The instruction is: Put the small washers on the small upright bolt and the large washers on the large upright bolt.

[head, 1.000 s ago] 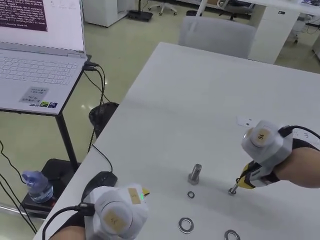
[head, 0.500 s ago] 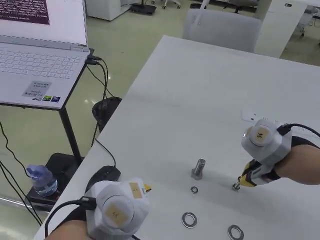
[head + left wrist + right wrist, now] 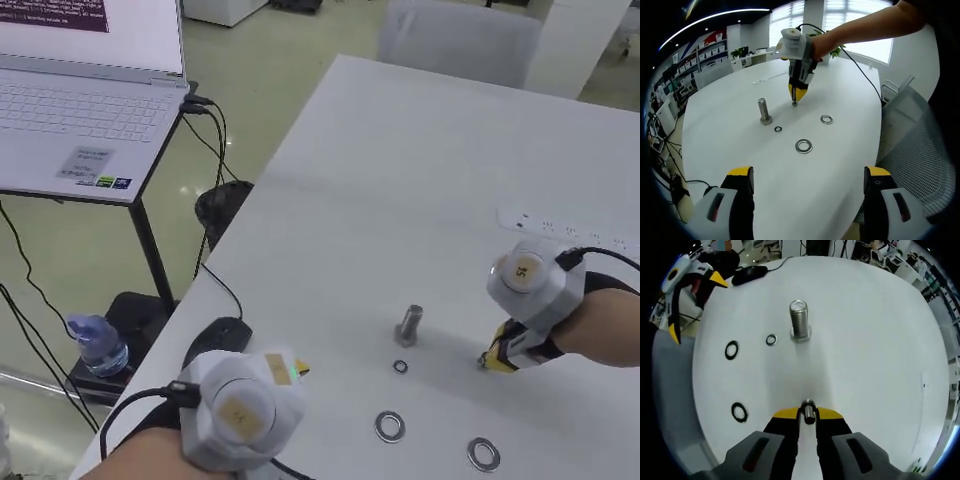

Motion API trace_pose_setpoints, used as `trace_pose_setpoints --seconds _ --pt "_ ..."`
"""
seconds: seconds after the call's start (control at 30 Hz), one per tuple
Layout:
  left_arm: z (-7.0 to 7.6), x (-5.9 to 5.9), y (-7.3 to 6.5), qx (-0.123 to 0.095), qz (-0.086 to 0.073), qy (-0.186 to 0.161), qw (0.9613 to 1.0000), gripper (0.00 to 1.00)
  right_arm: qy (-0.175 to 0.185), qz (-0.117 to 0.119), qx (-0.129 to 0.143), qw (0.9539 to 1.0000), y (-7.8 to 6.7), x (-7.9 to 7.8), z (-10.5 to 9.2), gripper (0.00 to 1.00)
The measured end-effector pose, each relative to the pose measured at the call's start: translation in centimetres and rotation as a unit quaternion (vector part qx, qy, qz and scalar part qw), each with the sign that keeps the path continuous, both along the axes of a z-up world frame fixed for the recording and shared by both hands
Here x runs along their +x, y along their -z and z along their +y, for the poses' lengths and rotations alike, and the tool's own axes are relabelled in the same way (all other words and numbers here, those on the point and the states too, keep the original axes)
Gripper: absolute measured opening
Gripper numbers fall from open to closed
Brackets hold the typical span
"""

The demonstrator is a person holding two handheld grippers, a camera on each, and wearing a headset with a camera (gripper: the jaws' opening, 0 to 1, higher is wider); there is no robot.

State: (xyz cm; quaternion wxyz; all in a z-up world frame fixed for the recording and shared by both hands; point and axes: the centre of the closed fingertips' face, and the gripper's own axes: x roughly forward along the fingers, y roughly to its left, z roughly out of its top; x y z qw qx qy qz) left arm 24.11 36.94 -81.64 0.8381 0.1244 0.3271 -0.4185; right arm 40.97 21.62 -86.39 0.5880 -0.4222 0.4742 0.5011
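The large bolt (image 3: 411, 325) stands upright mid-table, also seen in the left gripper view (image 3: 763, 110) and the right gripper view (image 3: 799, 320). My right gripper (image 3: 809, 416) is shut on the small bolt (image 3: 809, 412), holding it upright on the table to the right of the large one (image 3: 490, 362). A small washer (image 3: 400, 367) lies just in front of the large bolt. Two large washers (image 3: 390, 427) (image 3: 483, 454) lie nearer me. My left gripper (image 3: 808, 175) hangs open over the table's near edge, nothing between its fingers.
A white laptop (image 3: 80, 110) sits on a stand to the left of the table. A black mouse (image 3: 222, 340) rests at the table's left edge. A water bottle (image 3: 97, 345) stands on the floor. A power strip (image 3: 560, 228) lies far right, a chair (image 3: 455, 40) beyond.
The head camera has shifted. The right gripper stays shut on the small bolt in the same spot, and the washers and the large bolt have not moved.
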Motion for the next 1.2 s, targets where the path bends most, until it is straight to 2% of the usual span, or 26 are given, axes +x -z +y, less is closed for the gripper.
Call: trace_pose_setpoints --seconds 0.23,0.73,0.9,1.2 --pt "0.3 -0.27 0.19 0.002 0.005 -0.002 1.0 0.9 -0.009 -0.002 -0.007 0.9999 0.58 -0.01 -0.08 0.13" --pt "0.33 -0.24 0.05 -0.001 0.004 -0.001 1.0 0.88 -0.013 -0.011 -0.013 0.9998 0.43 0.26 -0.07 0.14" --pt "0.35 -0.16 0.03 0.0 0.003 0.0 1.0 0.88 -0.001 -0.007 -0.006 1.0 0.24 0.35 -0.04 0.22" --pt "0.24 0.15 -0.05 -0.002 0.001 -0.001 1.0 0.87 -0.001 -0.005 0.004 1.0 -0.24 0.49 0.08 0.25"
